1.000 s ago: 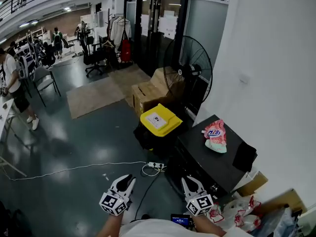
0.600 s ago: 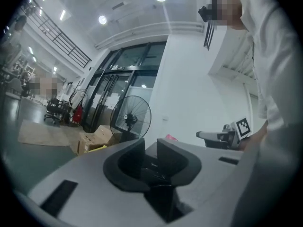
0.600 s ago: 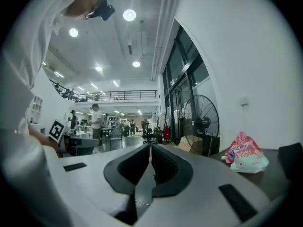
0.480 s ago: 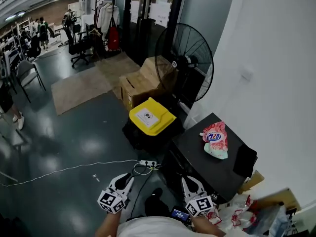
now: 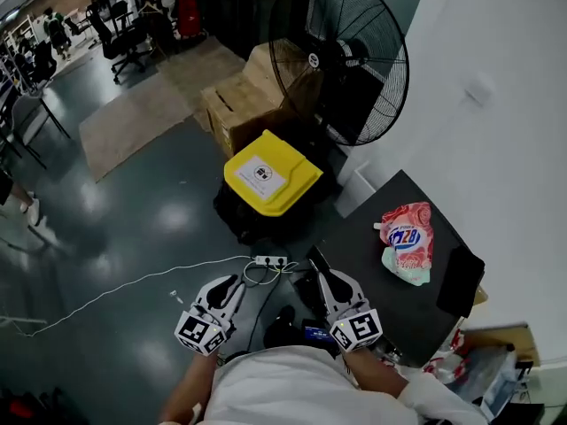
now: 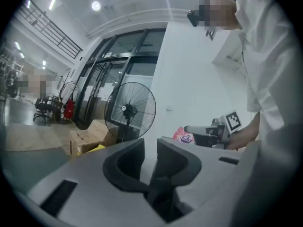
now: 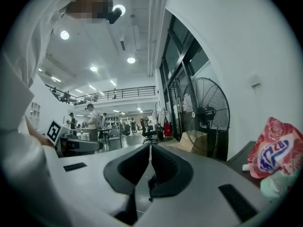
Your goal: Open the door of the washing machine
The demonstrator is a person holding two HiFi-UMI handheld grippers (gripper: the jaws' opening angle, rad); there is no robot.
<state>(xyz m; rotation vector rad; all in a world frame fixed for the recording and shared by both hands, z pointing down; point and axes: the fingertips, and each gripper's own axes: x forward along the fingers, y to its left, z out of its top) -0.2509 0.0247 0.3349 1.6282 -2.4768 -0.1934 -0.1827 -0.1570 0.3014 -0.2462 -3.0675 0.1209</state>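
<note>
The washing machine (image 5: pixel 383 277) is the dark box by the white wall at the right of the head view. Only its flat black top shows; its front and door are hidden. A pink detergent pouch (image 5: pixel 407 240) lies on that top and also shows in the right gripper view (image 7: pixel 277 155). My right gripper (image 5: pixel 326 277) hovers at the machine's near left corner, its jaws (image 7: pixel 150 148) shut with nothing between them. My left gripper (image 5: pixel 230 286) is over the floor to the left of the machine. Its jaws (image 6: pixel 150 143) stand apart with nothing between them.
A bin with a yellow lid (image 5: pixel 270 173) stands just beyond the machine, and a big standing fan (image 5: pixel 341 56) and cardboard boxes (image 5: pixel 239 104) behind it. A power strip (image 5: pixel 270 260) with a white cable lies on the floor. A black object (image 5: pixel 461 282) rests on the machine's far edge.
The person has stepped forward and now looks more steeply down. Both grippers came forward with them; the right one now reaches the machine's near corner.
</note>
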